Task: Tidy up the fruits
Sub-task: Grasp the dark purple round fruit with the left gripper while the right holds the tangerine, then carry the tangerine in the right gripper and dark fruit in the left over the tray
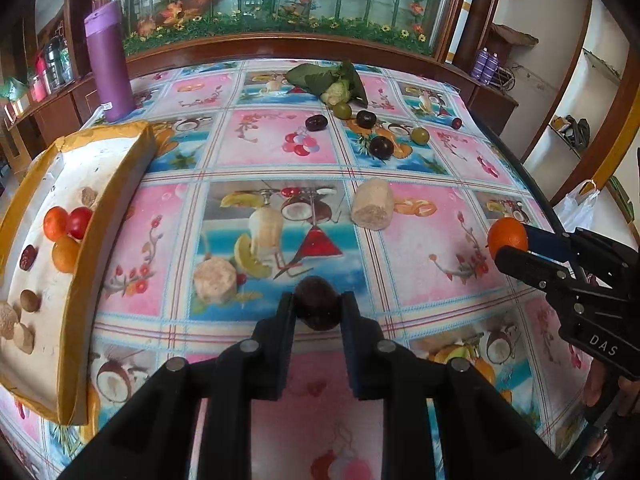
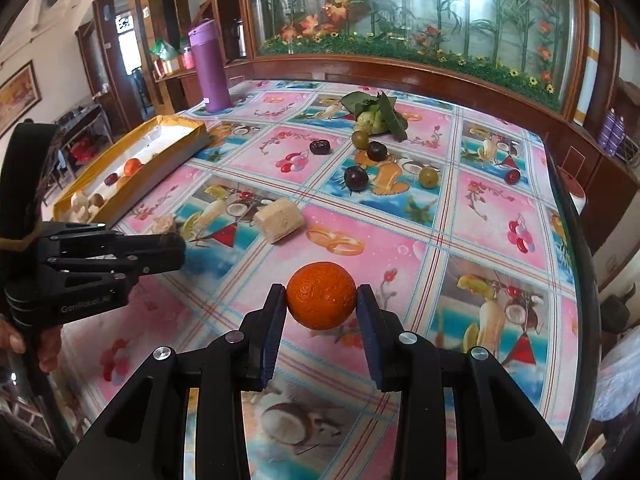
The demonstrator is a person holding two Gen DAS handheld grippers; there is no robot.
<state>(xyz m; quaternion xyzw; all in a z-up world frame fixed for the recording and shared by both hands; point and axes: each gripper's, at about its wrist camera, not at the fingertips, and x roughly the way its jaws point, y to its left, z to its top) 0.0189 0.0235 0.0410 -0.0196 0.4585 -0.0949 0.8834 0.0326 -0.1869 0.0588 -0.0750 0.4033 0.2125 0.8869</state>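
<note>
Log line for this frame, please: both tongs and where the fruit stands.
left tongs: shut on dark brown fruit | right tongs: shut on orange | tray: several fruits in | tablecloth: plums, green fruits remain

Tray (image 1: 108,216) cut off by left edge in left wrist view — near end unseen. Pale lumps (image 1: 16,328) inside too blurred to identify. Left gripper (image 2: 176,246) tips hidden side-on — held item unseen there.

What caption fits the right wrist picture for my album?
Right gripper holds an orange between its fingers above the fruit-print tablecloth.

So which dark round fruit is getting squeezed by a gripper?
The brown round fruit in the left gripper; the dark plums lie loose farther back.
</note>
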